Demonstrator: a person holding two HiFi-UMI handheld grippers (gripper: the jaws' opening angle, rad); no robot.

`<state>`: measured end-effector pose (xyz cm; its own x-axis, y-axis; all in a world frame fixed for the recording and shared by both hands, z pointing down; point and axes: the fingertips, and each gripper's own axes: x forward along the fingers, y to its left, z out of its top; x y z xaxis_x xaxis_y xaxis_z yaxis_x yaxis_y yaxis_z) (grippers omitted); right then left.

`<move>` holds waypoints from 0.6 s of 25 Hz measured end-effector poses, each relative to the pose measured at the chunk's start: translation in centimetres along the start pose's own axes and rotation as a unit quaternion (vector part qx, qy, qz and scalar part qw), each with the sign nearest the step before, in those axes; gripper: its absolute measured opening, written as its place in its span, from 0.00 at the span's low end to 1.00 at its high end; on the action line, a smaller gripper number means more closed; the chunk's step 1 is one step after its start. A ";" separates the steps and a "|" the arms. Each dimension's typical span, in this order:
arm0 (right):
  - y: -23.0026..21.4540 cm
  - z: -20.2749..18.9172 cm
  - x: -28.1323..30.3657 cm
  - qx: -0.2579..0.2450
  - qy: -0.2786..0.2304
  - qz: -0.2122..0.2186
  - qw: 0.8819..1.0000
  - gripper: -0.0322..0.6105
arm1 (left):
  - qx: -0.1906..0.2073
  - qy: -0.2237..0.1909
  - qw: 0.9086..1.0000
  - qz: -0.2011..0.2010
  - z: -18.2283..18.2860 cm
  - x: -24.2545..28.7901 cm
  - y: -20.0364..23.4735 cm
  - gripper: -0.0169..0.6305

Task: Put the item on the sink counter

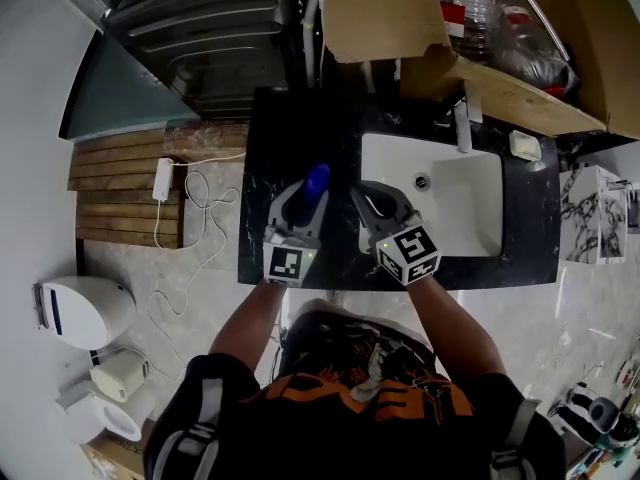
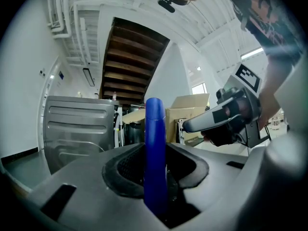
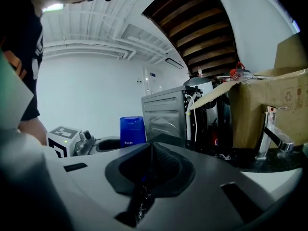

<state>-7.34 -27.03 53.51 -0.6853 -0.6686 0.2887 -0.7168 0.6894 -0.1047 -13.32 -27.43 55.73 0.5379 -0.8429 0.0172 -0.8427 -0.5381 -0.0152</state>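
Blue bottle (image 2: 155, 153) in left tongs (image 1: 308, 196), near basin (image 1: 366, 154) edge.

A black stone-look sink counter (image 1: 280, 138) carries a white rectangular basin (image 1: 470, 208) with a chrome tap (image 1: 461, 126). Behind it stand a grey ribbed metal appliance (image 1: 210, 28), perhaps a washing machine, and an open brown cardboard box (image 1: 385, 13). A slatted wooden floor mat (image 1: 115, 183) lies on the pale marbled floor (image 1: 130, 263), with a white corded power strip (image 1: 163, 180) at its edge. Dark wooden stair planks (image 2: 130, 61) rise under the white ceiling (image 2: 120, 4).
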 end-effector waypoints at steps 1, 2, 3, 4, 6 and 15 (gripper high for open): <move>0.1 0.0 0.0 -0.001 0.000 0.001 1.000 0.10 | 0.002 -0.002 1.000 0.000 0.0 -0.2 0.0 0.27; 0.2 0.0 0.1 -0.002 0.000 0.002 1.000 0.10 | 0.003 -0.002 1.000 -0.001 0.0 -0.3 0.0 0.27; 0.3 0.1 0.1 -0.002 0.000 0.003 1.000 0.10 | 0.005 -0.002 1.000 -0.001 -0.1 -0.4 -0.1 0.27; 0.4 0.1 0.2 -0.003 0.000 0.003 1.000 0.10 | 0.006 0.000 1.000 -0.002 -0.1 -0.5 -0.1 0.27; 0.6 0.2 0.3 -0.003 0.000 0.005 1.000 0.10 | 0.008 0.005 1.000 -0.003 -0.3 -0.7 0.0 0.27; 0.9 -0.1 0.3 -0.004 0.002 0.006 1.000 0.10 | 0.013 0.018 1.000 -0.009 0.1 -1.2 -0.1 0.30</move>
<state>-8.13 -26.55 53.63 -0.6928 -0.6596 0.2915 -0.7078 0.6993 -0.0998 -13.83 -26.35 55.58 0.5520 -0.8321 0.0538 -0.8313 -0.5542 -0.0413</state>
